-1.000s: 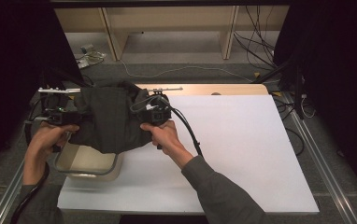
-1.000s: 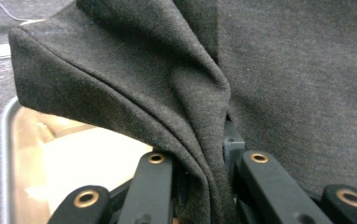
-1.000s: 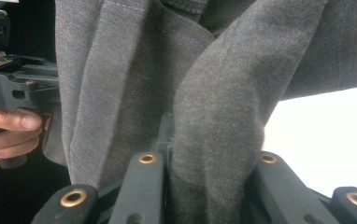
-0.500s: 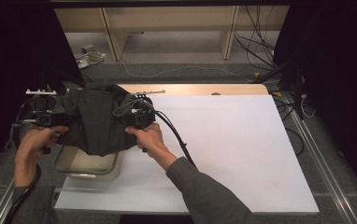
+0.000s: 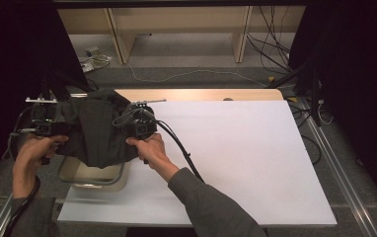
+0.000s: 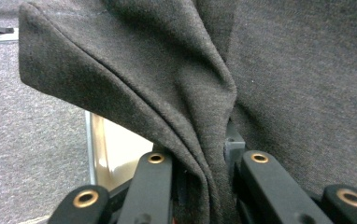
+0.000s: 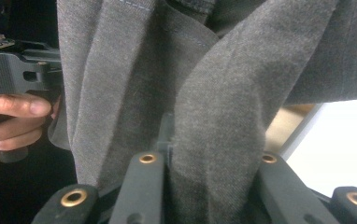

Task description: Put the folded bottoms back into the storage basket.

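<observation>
**Dark cloth held between both grippers, shifted left over the bin**

Against the frame of a second ago, both hands and the cloth have travelled leftward across the table and slightly lower; the cloth now hangs directly above the bin, where before it sat more toward the white board.

Left gripper (image 5: pixel 46 127): jaws closed on a bunched fold of the dark grey cloth (image 5: pixel 97 131). In the left gripper view the fold (image 6: pixel 200 154) runs down between the two black fingers (image 6: pixel 151 186), pinched there, with the rest of the fabric spreading up and to the right beyond the tips.

Cloth: stretched between the two grippers, sagging in the middle. The beige bin (image 5: pixel 95 177) sits just below it.

Right gripper (image 5: pixel 139 126): jaws clamped on the cloth's other edge. In the right gripper view a thick fold (image 7: pixel 214 154) fills the gap between the fingers (image 7: pixel 141 186) and rises past their tips
</observation>
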### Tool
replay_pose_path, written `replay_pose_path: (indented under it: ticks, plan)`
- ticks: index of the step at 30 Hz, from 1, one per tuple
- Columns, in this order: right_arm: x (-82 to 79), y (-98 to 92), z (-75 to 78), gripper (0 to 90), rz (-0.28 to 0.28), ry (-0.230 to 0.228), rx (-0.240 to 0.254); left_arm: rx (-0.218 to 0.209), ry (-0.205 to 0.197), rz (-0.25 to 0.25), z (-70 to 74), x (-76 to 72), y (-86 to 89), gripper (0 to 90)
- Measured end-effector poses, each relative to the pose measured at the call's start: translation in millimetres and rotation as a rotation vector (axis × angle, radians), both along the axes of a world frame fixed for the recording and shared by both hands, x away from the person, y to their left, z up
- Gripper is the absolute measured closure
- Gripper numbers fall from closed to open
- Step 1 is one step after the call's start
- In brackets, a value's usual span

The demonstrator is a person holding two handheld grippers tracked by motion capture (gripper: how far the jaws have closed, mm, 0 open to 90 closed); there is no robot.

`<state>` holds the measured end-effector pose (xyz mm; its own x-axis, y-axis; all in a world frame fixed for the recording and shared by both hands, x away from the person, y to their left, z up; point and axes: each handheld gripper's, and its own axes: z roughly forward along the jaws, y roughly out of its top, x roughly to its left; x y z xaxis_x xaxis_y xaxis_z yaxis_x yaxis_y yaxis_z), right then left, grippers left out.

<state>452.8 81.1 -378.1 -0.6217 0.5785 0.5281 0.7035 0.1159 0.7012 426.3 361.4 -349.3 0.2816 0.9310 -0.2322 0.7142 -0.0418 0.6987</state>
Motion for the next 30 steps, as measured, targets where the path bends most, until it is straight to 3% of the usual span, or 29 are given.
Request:
replay_pose_path:
  ticks: [16, 30]
  plan:
    - [-4.4, 14.8, -8.9, 75.1, 0.014, 0.026, -0.014, 0.031, 0.044, 0.027, -13.3, 4.3, 6.5, 78.7]
    - [-12.1, 27.4, -17.3, 75.0, 0.047, 0.050, -0.039, 0.063, 0.107, 0.032, -30.6, 11.2, 7.3, 78.6]
